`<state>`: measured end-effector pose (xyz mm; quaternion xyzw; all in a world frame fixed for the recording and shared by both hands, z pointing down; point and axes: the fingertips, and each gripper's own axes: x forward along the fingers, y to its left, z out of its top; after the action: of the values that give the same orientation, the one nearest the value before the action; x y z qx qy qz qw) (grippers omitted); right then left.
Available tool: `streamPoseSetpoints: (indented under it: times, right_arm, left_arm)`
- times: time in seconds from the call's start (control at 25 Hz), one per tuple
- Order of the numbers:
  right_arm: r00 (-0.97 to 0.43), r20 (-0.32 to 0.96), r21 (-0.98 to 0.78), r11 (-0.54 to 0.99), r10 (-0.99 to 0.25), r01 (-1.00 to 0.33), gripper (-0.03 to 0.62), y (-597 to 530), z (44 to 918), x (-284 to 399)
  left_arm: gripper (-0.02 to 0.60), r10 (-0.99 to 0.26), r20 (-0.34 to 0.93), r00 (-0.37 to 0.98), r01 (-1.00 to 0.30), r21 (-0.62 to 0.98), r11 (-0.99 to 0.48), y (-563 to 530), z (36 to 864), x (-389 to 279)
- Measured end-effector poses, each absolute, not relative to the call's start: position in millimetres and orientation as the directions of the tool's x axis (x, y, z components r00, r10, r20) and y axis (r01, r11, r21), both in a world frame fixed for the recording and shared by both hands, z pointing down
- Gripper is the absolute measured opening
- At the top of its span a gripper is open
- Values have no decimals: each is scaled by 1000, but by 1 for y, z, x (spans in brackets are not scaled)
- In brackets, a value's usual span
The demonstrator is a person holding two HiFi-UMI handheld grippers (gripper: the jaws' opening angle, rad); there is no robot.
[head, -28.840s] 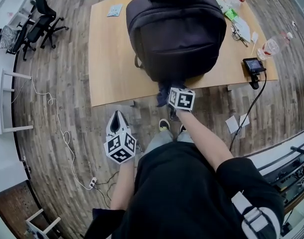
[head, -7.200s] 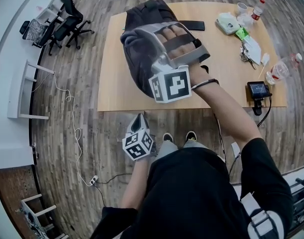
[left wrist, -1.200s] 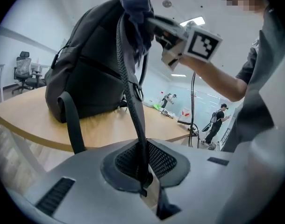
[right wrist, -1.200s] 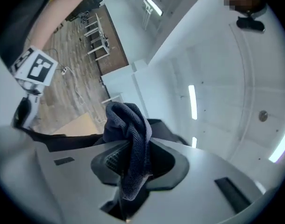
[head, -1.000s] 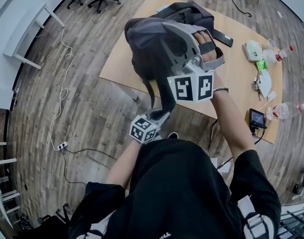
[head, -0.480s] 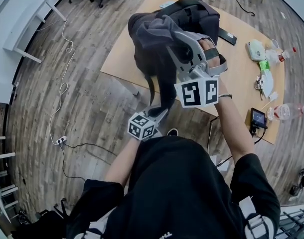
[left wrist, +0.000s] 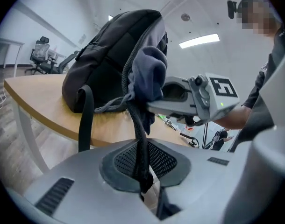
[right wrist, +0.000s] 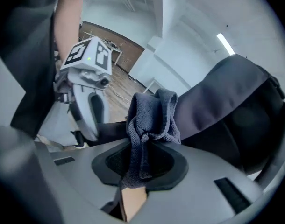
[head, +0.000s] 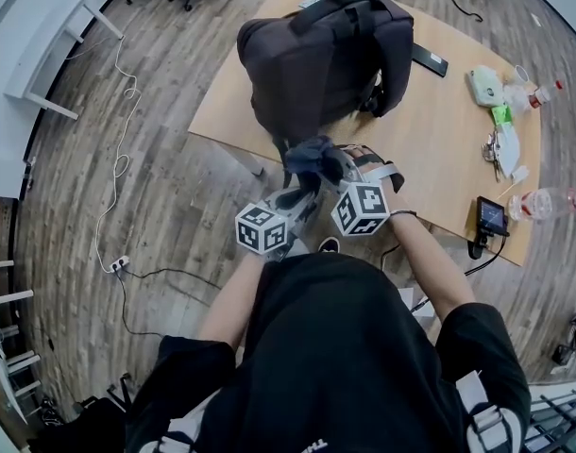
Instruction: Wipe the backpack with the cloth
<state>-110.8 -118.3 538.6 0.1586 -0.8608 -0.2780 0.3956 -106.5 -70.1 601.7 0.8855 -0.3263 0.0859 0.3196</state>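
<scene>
Dark grey fabric backpack (head: 326, 59) sits on the light wooden counter (head: 439, 149). Its black strap (left wrist: 138, 125) is pinched by left tongs (left wrist: 143, 181). Crumpled blue-grey cloth (right wrist: 149, 120) is clamped in right tongs (right wrist: 142, 164), near the pack's lower edge. Judged between strokes; next the cloth needs pressing against the panel.

The person wore a black short-sleeved top (head: 335, 347), a thin dark band (head: 404, 215) on the right wrist and a black-and-white buckled strap (head: 477, 406) at the right shoulder. The left gripper (left wrist: 143, 157) and right gripper (right wrist: 140, 157) had light grey shells, black mesh pads (left wrist: 168, 160) and cubes (head: 262, 229) of black-and-white square markers. A green light (left wrist: 222, 103) glowed on the right one.
</scene>
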Motion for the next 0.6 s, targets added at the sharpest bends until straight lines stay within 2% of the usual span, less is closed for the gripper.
streamPoseSetpoints:
  times: [0.12,0.32,0.4,0.6]
  right_arm:
    - [-651,656,495,869,-382,-10,86,-84,571,-116]
    - [-703,671,278,959,-237,-58,86,-60,586,-122]
    - [-701,657,322,944,-276,-70,86,-65,584,-123]
    - [-680,568,518,843,-464,-143,86,-98,561,-123]
  left_arm:
    - [48,-510,384,769,-638,501,-585,-68,604,-109]
    - [48,-520,396,757,-652,506,-564,-64,609,-121]
    - [49,-524,383,761,-647,508,-568,-63,606,-121]
    - [49,-550,391,738,-673,468,-572,-64,604,-119]
